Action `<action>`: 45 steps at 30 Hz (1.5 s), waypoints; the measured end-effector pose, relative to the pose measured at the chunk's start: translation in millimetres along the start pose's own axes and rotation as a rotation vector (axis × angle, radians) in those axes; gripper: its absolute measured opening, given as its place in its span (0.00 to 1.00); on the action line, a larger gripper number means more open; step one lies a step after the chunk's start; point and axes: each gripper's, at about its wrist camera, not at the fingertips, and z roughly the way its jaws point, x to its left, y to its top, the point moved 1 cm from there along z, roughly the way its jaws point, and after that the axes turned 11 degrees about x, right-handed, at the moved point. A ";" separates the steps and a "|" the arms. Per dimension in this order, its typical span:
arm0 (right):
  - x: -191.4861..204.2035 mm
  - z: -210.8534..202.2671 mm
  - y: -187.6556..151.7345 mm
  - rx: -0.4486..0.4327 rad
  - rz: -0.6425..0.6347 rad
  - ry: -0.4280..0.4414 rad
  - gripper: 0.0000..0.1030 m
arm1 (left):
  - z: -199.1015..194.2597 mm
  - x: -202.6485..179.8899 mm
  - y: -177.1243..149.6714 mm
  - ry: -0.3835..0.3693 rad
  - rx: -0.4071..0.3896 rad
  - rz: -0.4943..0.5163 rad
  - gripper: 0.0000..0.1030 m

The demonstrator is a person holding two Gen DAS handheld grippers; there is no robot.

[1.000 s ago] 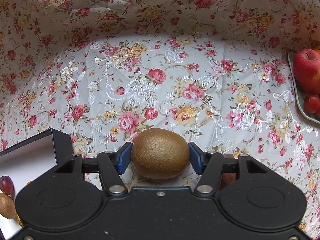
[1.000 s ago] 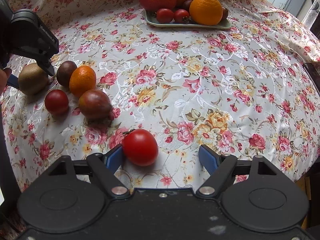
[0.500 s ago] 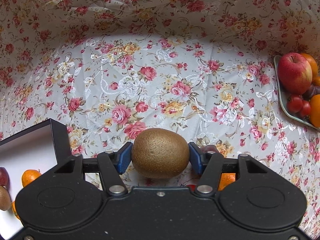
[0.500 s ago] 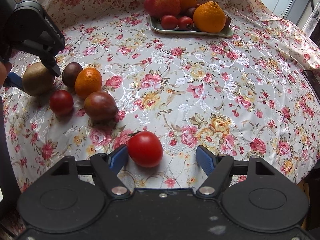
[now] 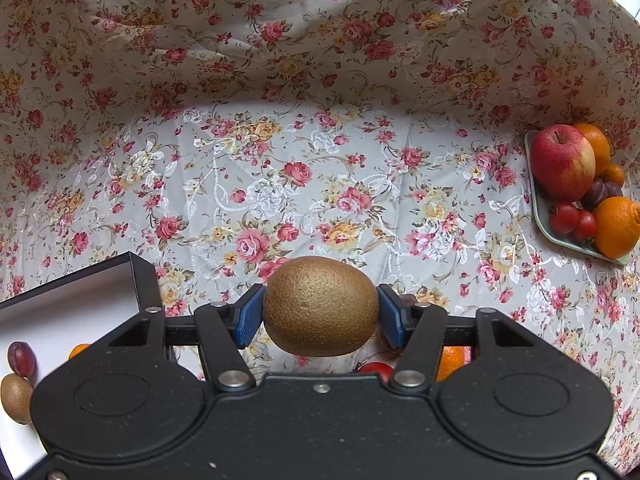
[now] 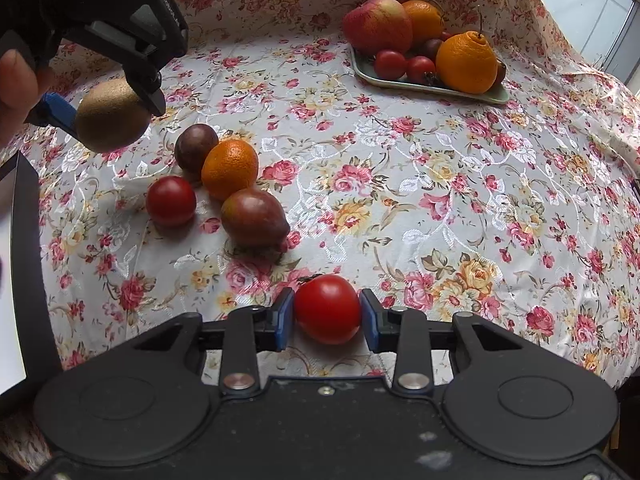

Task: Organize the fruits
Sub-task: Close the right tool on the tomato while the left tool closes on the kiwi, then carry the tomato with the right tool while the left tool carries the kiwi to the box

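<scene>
My left gripper is shut on a brown kiwi and holds it above the floral cloth; the kiwi also shows in the right wrist view. My right gripper has its blue pads closed against a red tomato that sits on the cloth. Loose fruit lies to its upper left: a red tomato, an orange, a dark plum and a dark reddish fruit.
A green plate at the far right carries an apple, oranges and small tomatoes; it shows in the left wrist view too. A black-rimmed white box at the left holds a plum, a kiwi and an orange.
My left gripper has lifted the kiwi off the cloth. My right gripper has closed from wide open onto the red tomato.
</scene>
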 end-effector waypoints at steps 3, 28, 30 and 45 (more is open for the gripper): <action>-2.4 0.6 4.2 0.016 0.025 0.022 0.36 | -7.9 6.4 -2.1 -0.010 -0.008 -0.013 0.60; 42.9 -80.5 12.8 -0.272 0.074 0.232 0.36 | -65.1 147.1 -35.3 0.118 -0.098 -0.261 0.60; 56.6 -88.1 5.6 -0.294 0.030 0.266 0.36 | -65.1 161.7 -36.0 0.114 -0.092 -0.293 0.60; 157.6 -106.1 -53.1 -0.303 -0.311 0.448 0.36 | -52.4 234.1 -46.6 0.138 -0.031 -0.399 0.60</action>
